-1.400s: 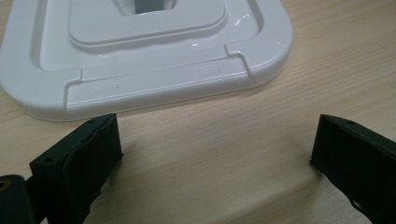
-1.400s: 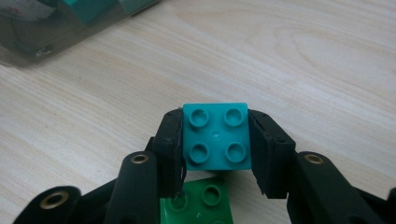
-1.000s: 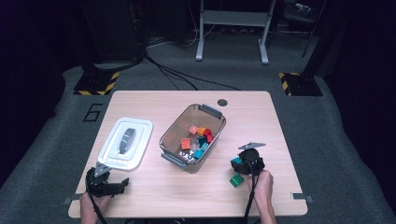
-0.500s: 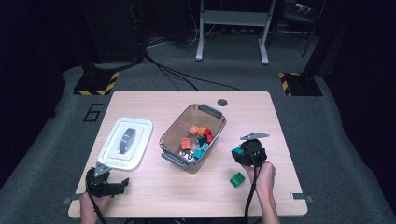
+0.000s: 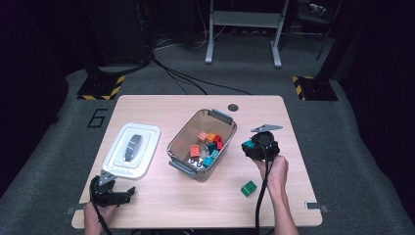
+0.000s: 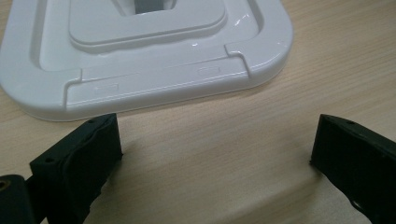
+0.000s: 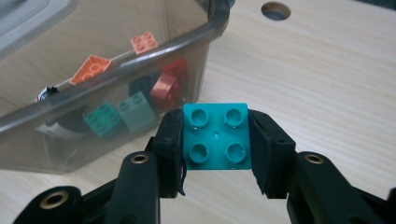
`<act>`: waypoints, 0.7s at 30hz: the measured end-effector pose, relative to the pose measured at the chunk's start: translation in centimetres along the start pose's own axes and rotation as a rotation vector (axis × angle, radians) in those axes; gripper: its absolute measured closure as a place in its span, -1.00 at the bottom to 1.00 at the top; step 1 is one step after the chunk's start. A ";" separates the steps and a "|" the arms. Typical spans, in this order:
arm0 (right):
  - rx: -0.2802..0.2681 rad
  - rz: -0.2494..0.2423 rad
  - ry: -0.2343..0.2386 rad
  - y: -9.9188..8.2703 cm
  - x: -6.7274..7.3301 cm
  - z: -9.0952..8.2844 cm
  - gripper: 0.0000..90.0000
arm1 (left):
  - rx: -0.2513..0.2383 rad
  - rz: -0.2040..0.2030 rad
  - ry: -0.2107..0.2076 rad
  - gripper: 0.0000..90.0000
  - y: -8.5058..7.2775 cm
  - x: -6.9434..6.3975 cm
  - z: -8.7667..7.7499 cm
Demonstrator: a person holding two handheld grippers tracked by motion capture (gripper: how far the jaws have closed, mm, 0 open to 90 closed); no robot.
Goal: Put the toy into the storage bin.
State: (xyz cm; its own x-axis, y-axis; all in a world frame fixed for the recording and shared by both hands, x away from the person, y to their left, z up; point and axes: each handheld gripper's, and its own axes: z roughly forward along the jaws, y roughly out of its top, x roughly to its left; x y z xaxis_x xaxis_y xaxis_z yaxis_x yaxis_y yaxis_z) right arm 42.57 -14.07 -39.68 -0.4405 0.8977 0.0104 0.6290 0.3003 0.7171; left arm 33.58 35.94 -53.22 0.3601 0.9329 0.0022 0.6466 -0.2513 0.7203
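Right gripper [image 5: 248, 145] is clamped on a teal four-stud brick [image 7: 216, 136], pads on two opposite side walls, studs facing up toward its camera. It hangs above the table just beside the right long wall of the bin [image 5: 182, 135]. The bin lies to the gripper's left in the high view, its long axis running diagonally from near-left to far-right; the right hand is clearly the nearer one. Judgement: the coming move is a short carry leftward over the rim, then release. The bin is smoky translucent plastic with rounded corners and end handles, holding orange, red and teal bricks. A green brick [image 5: 248, 188] remains on the pale wood-grain table [image 5: 161, 105]. Left gripper [image 6: 212, 149] rests low, jaws apart and empty, near the glossy white lid [image 6: 154, 79].
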 end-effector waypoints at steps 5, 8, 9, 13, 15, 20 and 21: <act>-0.012 -0.004 -0.003 1.2 -0.1 -0.2 0.30 | 0.000 0.000 0.000 -0.97 0.0 0.0 0.0; -0.019 -0.006 -0.005 2.0 -0.1 -0.4 0.30 | 0.000 -0.001 0.000 -0.97 0.0 0.0 0.0; -0.024 -0.003 -0.005 2.2 -0.1 -0.5 0.30 | 0.000 0.000 0.000 -0.97 0.0 0.0 0.0; -0.038 -0.011 -0.003 3.2 0.0 -0.7 0.30 | 0.000 0.001 0.000 -0.97 0.0 0.0 0.0; -0.046 -0.016 -0.003 3.7 0.1 -0.6 0.30 | 0.000 0.000 0.000 -0.97 0.0 0.0 0.0; -0.048 -0.023 0.001 4.8 0.4 -0.3 0.30 | 0.000 0.000 0.000 -0.97 0.0 0.0 0.0; -0.048 -0.030 0.000 5.0 0.4 -0.2 0.30 | 0.000 0.000 0.000 -0.97 0.0 0.0 0.0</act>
State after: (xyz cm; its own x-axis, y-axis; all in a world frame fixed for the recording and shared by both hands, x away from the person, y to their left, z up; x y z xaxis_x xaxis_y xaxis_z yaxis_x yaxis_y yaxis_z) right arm 45.36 -12.25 -35.98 -0.4585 0.8886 -0.0112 0.5840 0.3108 0.7499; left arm 33.58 35.93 -53.22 0.3600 0.9330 0.0020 0.6465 -0.2510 0.7204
